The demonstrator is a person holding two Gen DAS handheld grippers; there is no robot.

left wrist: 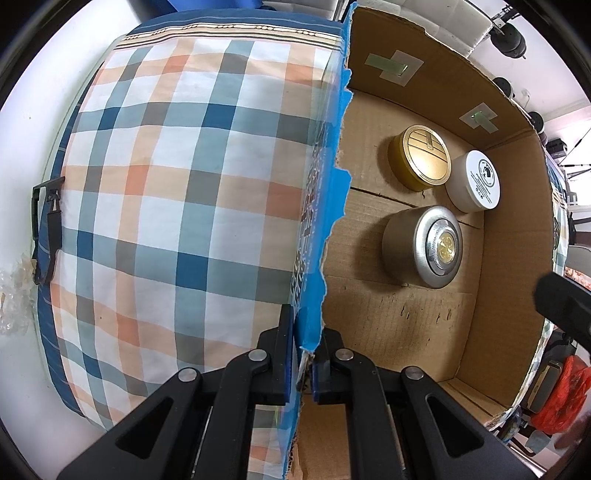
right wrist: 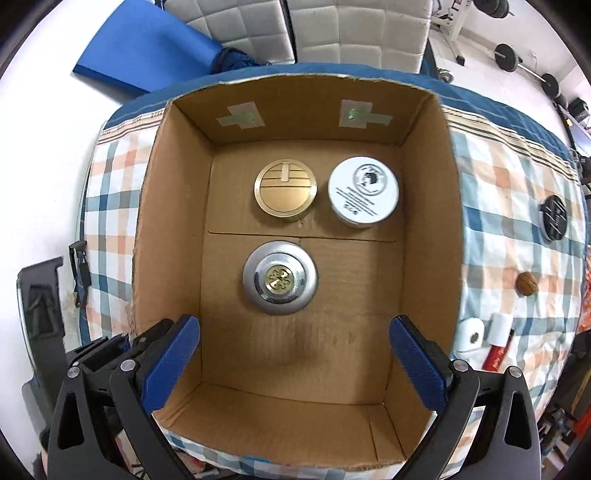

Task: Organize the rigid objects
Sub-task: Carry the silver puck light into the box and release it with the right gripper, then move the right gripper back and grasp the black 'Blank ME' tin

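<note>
An open cardboard box point(right wrist: 173, 229) stands on a checked cloth. Inside lie a gold round tin point(right wrist: 285, 192), a white round jar point(right wrist: 364, 191) and a silver round tin point(right wrist: 280, 277). The same three show in the left wrist view: gold tin point(left wrist: 424, 157), white jar point(left wrist: 476, 181), silver tin point(left wrist: 428, 245). My left gripper point(left wrist: 303, 363) is shut on the box's left wall point(left wrist: 325, 236), which has blue tape along its torn edge. My right gripper point(right wrist: 295, 365) is open and empty above the box's near part.
On the cloth right of the box lie a black round lid point(right wrist: 554, 218), a walnut point(right wrist: 526, 283), a white roll point(right wrist: 471, 334) and a red-and-white tube point(right wrist: 498, 347). A blue mat point(right wrist: 147, 44) and white padded chairs point(right wrist: 325, 29) stand beyond the table.
</note>
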